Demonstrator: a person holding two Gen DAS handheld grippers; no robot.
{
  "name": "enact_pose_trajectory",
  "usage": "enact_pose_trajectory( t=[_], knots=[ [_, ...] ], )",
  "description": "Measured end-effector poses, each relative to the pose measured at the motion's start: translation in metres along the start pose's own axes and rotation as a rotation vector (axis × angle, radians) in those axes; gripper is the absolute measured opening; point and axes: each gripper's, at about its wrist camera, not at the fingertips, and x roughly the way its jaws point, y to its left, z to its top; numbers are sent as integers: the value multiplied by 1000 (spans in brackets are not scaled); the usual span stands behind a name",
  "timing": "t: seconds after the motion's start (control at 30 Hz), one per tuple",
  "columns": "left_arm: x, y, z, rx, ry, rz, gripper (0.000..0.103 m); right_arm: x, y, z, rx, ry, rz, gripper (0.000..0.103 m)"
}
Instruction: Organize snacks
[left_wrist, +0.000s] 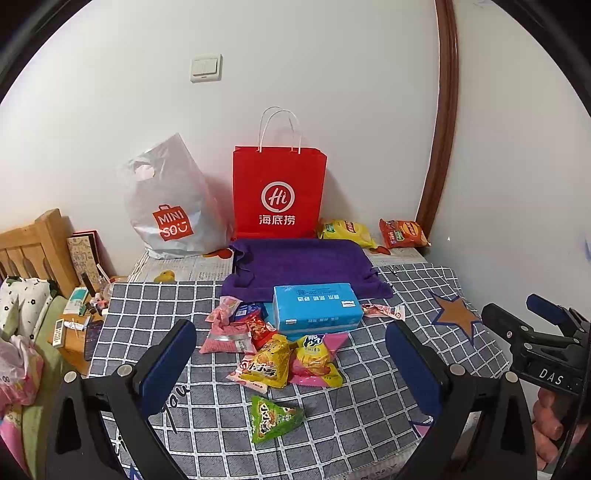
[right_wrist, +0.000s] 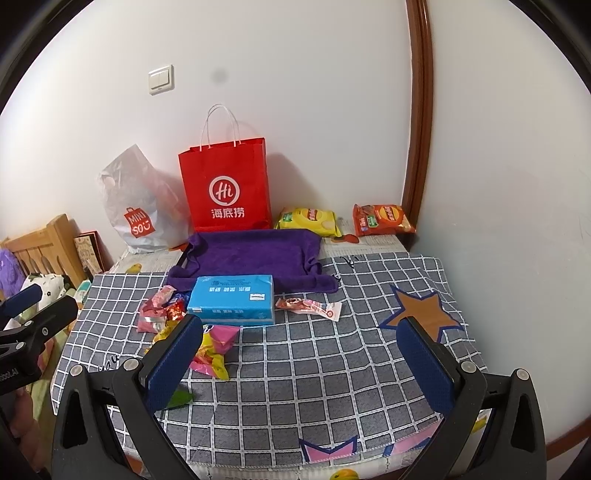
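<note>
You held both grippers, left (left_wrist: 291, 363) and right (right_wrist: 301, 363), spread wide and empty above the checked cloth (right_wrist: 332, 354). The snack packets (left_wrist: 280, 354) lay heaped at frame centre, just below the blue tissue pack (left_wrist: 317, 306).

My left gripper (left_wrist: 290, 363): black angular frame, two broad fingers faced with textured blue pads (left_wrist: 168, 363), round silver screws at the joints. My right gripper (right_wrist: 301, 363): same build, with white "DAS" lettering on its black body in the left wrist view.
</note>
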Motion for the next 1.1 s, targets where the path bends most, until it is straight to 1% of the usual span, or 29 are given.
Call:
enact_pose_trajectory(
  t=[0.2,0.33,0.4,0.47,0.53,0.6,0.73,0.8,0.9,1.0,1.07,1.1],
  knots=[
    [2,-4,-1,12,2,0,103,0,-1,0,4,-3,4,103],
    [6,-4,-2,16,17,-7,103,1,-1,-1,0,-1,9,103],
    [8,-5,-3,35,19,-5,103,2,1,2,-17,10,-3,103],
    [10,-2,-7,38,11,0,103,0,1,2,-26,-9,-14,103],
    [18,0,-14,31,43,-12,103,3,0,-1,-11,-11,4,103],
    [28,3,-23,29,79,-18,103,10,0,-4,-2,13,18,103],
    [47,12,-45,21,138,-4,102,21,4,-13,-16,12,2,103],
    [56,17,-57,5,171,-17,102,30,5,-18,-12,24,14,103],
    [71,22,-74,5,226,-13,102,44,4,-24,9,47,27,103],
    [86,25,-90,9,275,-27,99,63,0,-31,41,84,7,103],
    [95,27,-100,-1,299,-40,98,70,-2,-34,37,83,25,103],
    [100,28,-104,-2,311,-45,96,76,-4,-37,37,89,47,103]
  ],
)
